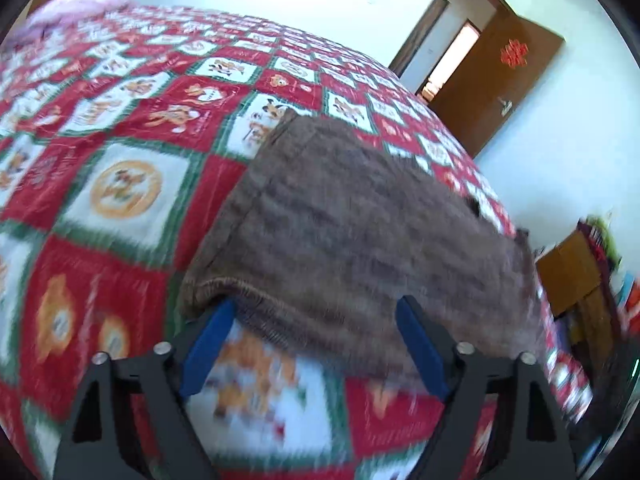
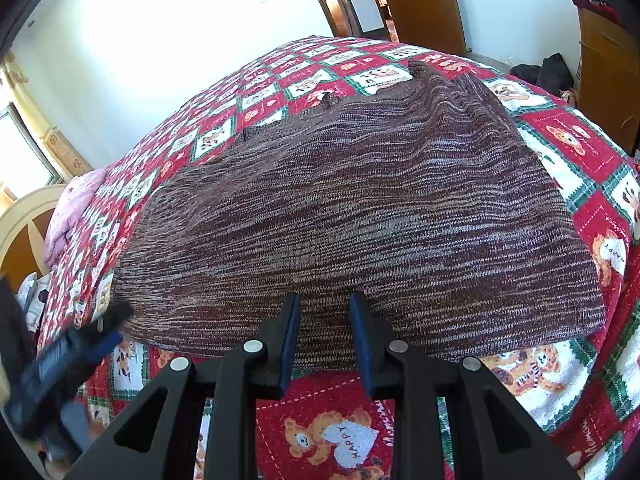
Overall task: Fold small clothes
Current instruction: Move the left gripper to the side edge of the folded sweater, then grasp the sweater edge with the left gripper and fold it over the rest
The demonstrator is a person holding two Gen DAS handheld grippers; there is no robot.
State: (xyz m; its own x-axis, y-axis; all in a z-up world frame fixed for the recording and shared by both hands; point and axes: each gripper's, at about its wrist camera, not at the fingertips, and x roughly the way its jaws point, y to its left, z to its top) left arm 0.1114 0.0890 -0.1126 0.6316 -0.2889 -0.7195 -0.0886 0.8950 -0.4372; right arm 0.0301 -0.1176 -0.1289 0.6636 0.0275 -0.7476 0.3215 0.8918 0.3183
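A brown knitted garment (image 1: 352, 216) lies spread on the red, white and green bear-print quilt (image 1: 128, 184); it also shows in the right wrist view (image 2: 360, 208). My left gripper (image 1: 316, 308) is open at the garment's near edge, its left fingertip tucked under the hem corner. It appears blurred at the garment's left corner in the right wrist view (image 2: 108, 328). My right gripper (image 2: 325, 300) is partly open with its blue pads (image 2: 290, 332) straddling the garment's near edge, not closed on it.
The quilt (image 2: 560, 152) covers a bed. A pink blanket (image 1: 76, 4) lies at the head end, also in the right wrist view (image 2: 76, 208). A brown door (image 1: 496, 80) and wooden cabinets (image 1: 572, 276) stand beyond the bed; a curved headboard (image 2: 24, 216) is at left.
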